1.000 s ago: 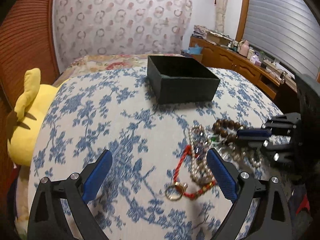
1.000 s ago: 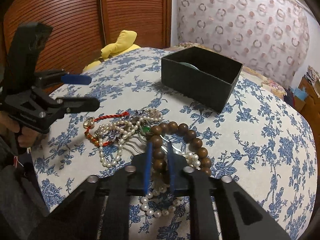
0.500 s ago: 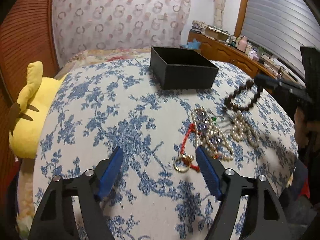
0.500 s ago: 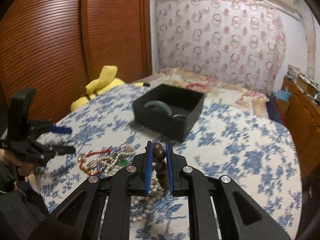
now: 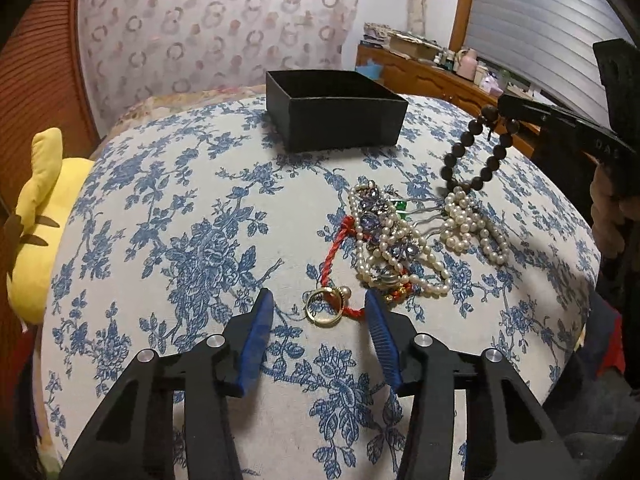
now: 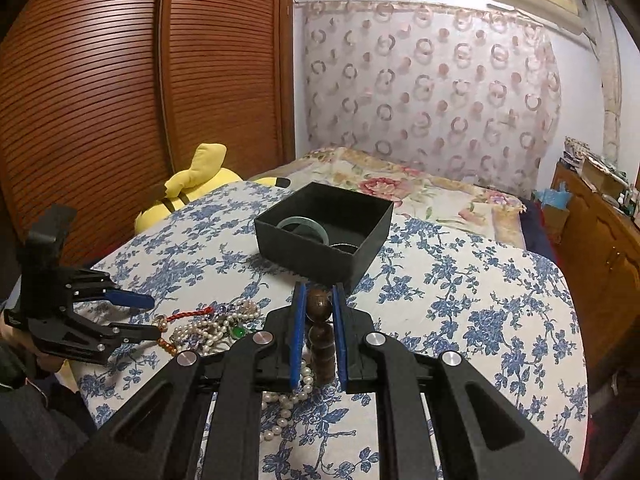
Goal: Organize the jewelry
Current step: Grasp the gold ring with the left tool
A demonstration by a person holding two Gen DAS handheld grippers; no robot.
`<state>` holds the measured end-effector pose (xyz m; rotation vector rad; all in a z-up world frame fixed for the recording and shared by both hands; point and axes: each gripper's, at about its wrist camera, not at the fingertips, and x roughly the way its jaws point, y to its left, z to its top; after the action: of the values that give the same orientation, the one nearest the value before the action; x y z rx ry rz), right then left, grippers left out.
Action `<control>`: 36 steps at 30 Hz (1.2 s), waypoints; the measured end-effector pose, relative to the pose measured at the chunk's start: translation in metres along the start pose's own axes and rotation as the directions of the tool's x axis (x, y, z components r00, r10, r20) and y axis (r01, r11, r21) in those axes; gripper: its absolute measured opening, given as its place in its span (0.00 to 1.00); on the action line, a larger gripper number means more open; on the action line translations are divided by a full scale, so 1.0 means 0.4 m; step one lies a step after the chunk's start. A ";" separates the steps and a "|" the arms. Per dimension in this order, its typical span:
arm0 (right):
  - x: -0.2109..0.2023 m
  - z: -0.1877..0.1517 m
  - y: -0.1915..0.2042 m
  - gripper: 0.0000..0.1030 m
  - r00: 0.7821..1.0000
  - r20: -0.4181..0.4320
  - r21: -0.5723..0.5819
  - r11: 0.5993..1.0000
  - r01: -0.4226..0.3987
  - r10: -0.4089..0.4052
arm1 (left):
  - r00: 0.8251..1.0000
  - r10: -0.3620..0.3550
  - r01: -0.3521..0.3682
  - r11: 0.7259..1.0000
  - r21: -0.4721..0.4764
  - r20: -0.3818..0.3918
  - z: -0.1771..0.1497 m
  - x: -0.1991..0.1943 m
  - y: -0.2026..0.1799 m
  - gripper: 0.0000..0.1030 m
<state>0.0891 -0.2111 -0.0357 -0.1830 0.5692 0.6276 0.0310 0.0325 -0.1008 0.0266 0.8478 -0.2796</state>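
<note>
My right gripper (image 6: 319, 304) is shut on a brown wooden bead bracelet (image 6: 319, 312) and holds it in the air; the bracelet (image 5: 478, 152) hangs from it above the jewelry pile in the left wrist view. My left gripper (image 5: 320, 308) is open, low over the cloth, its fingertips on either side of a gold ring (image 5: 325, 308) on a red cord (image 5: 340, 240). Pearl strands (image 5: 400, 248) and purple stones lie beside it. A black open box (image 6: 324, 232) holds a green bangle (image 6: 304, 226).
A round table under a blue floral cloth (image 5: 180, 220) carries everything. A yellow plush toy (image 5: 36, 220) sits at its left edge. A bed (image 6: 420, 192) stands behind, a wooden wardrobe (image 6: 120, 100) on the left and a sideboard (image 6: 600, 232) on the right.
My right gripper lifted the bead bracelet off the pile and raised it toward the box. My left gripper narrowed and moved in around the gold ring.
</note>
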 end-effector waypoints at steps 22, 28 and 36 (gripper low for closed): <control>-0.022 0.028 0.004 0.14 0.999 0.038 0.004 1.000 -0.005 0.005 | 0.995 -0.007 0.015 0.997 -0.077 0.099 0.049 -0.061 0.054 0.17; -0.026 0.088 0.006 0.14 0.997 0.080 -0.022 1.000 0.004 -0.002 | 0.991 -0.002 0.011 0.998 -0.063 0.136 0.107 -0.062 0.055 0.17; 0.017 0.169 -0.005 0.14 0.994 0.106 -0.042 0.999 0.019 -0.014 | 0.984 -0.007 0.013 0.999 -0.031 0.176 0.206 -0.037 0.039 0.17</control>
<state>0.1249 -0.1870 0.0167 -0.1939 0.4523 0.6300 0.0863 0.0401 -0.0367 -0.0317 0.6765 -0.2735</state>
